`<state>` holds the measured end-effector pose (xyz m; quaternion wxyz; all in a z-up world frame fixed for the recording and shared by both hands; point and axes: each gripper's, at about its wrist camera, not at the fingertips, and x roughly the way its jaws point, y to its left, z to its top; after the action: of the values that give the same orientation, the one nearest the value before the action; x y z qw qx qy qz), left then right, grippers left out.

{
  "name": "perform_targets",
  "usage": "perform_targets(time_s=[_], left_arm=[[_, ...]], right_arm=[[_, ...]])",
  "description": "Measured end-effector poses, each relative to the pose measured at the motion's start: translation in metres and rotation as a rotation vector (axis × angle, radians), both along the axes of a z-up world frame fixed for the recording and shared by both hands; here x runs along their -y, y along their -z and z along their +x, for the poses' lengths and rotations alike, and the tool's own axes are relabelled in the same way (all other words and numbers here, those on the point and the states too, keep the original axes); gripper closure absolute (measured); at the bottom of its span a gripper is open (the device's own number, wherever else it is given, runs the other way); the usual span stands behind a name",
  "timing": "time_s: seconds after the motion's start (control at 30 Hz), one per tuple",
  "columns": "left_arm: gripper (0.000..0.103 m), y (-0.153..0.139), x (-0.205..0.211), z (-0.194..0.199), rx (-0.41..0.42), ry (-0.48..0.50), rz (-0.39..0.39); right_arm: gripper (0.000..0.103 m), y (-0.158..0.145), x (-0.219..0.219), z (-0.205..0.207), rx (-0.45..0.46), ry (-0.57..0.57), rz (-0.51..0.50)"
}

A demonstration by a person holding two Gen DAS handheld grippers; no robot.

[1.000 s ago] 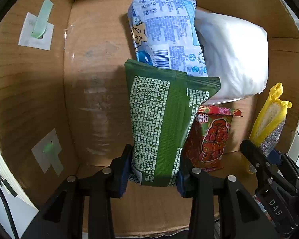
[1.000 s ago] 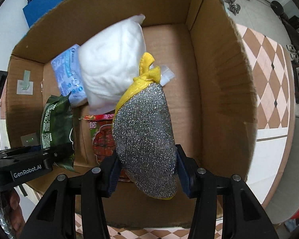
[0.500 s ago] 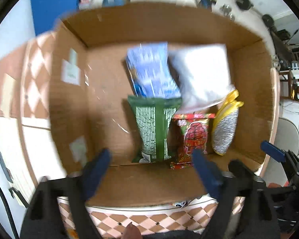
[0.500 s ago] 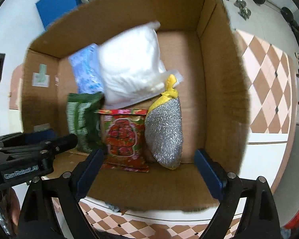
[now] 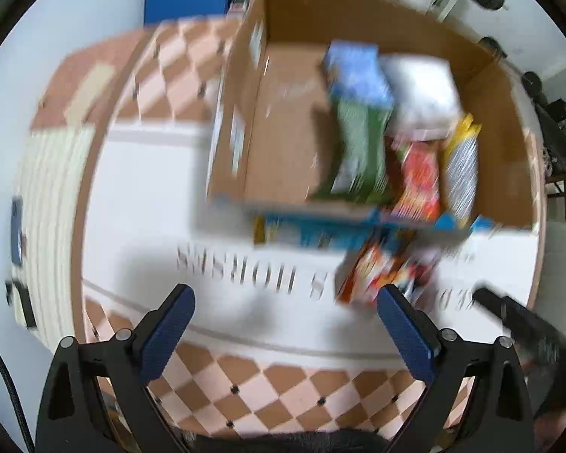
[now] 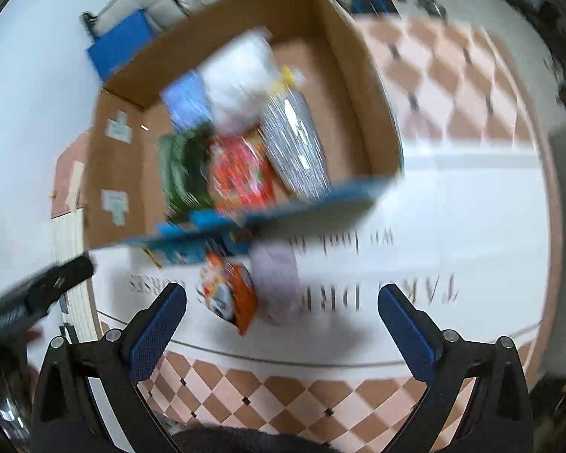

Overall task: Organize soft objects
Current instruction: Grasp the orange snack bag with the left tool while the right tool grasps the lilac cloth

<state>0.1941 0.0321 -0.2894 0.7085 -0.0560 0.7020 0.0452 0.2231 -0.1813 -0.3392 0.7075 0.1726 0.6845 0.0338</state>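
With both the left gripper [image 5: 285,315] and right gripper [image 6: 281,313] spread wide and empty, the orange packet [image 6: 228,296] beside the box [image 6: 362,87] could easily get nudged or missed if it's grabbed off-centre.

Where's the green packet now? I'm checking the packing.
In both views, the green packet lies inside the cardboard box, between the blue packet and the red packet.

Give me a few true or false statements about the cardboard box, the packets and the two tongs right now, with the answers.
1. The green packet lies inside the brown cardboard box. True.
2. The left tongs grip the green packet. False: they are open and empty.
3. The silver glitter pouch with the yellow top lies on the table. False: it is in the box.
4. An orange snack packet lies outside the box. True.
5. The right tongs are open. True.
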Motion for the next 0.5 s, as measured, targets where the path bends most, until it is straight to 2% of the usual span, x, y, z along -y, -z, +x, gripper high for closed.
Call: perform_targets(time_s=[0.07, 0.13, 0.3, 0.33, 0.4, 0.5], left_arm=[[0.004, 0.018, -0.001, -0.01, -0.06, 0.009, -0.003], [0.004, 0.033, -0.002, -0.018, -0.098, 0.012, 0.001], [0.004, 0.047, -0.014, -0.027, -0.156, -0.063, -0.089], [0.004, 0.049, -0.018, -0.028, -0.166, -0.082, -0.104], [0.004, 0.054, -0.026, -0.029, -0.184, -0.122, -0.145], [0.004, 0.06, -0.036, -0.031, -0.212, -0.174, -0.195]], right_arm=[[0.019, 0.024, 0.002, -0.003, -0.029, 0.037, -0.001], [0.023, 0.048, -0.002, -0.001, -0.053, 0.049, -0.007], [0.036, 0.094, -0.021, 0.003, -0.122, 0.037, 0.048], [0.039, 0.097, -0.026, 0.002, -0.128, 0.031, 0.063], [0.058, 0.099, -0.043, -0.004, -0.141, -0.015, 0.069], [0.066, 0.098, -0.069, -0.021, -0.148, -0.094, 0.049]])
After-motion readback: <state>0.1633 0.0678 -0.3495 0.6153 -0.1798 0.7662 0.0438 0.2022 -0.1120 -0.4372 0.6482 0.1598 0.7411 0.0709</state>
